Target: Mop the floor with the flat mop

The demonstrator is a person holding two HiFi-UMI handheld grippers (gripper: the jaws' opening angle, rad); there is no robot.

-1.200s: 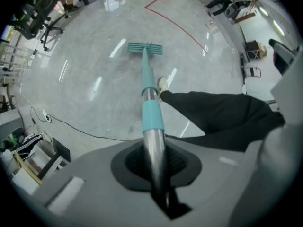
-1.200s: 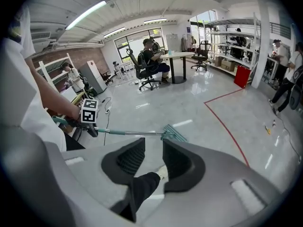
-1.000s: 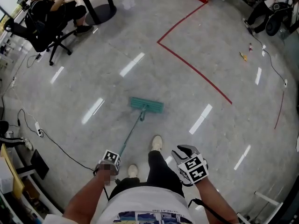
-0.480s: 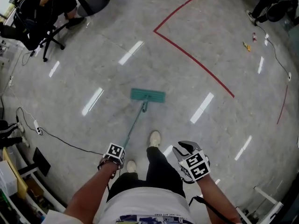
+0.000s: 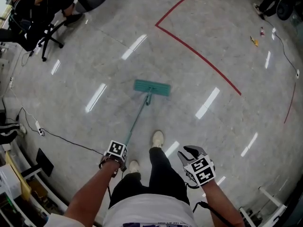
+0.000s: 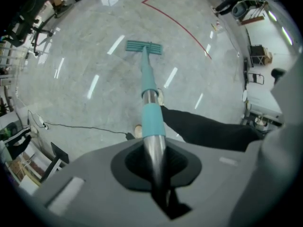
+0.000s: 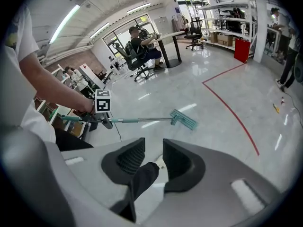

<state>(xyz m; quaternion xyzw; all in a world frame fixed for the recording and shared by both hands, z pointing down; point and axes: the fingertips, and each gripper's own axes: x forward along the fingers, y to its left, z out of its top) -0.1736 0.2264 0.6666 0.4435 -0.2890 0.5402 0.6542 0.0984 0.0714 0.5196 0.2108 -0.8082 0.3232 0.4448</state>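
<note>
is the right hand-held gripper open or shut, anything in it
Open and empty. In the right gripper view the right hand-held gripper shows its jaws apart, with only floor and the person's leg behind the gap.

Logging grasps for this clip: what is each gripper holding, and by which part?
The left gripper is shut on the teal flat mop, gripping its silver metal handle near the upper end. The right gripper is open, empty.

No readable text, brand or number. Left marker cube (image 5: 116,150) and right marker cube (image 5: 200,170) carry only square patterns; shirt print (image 5: 142,224) illegible.
</note>
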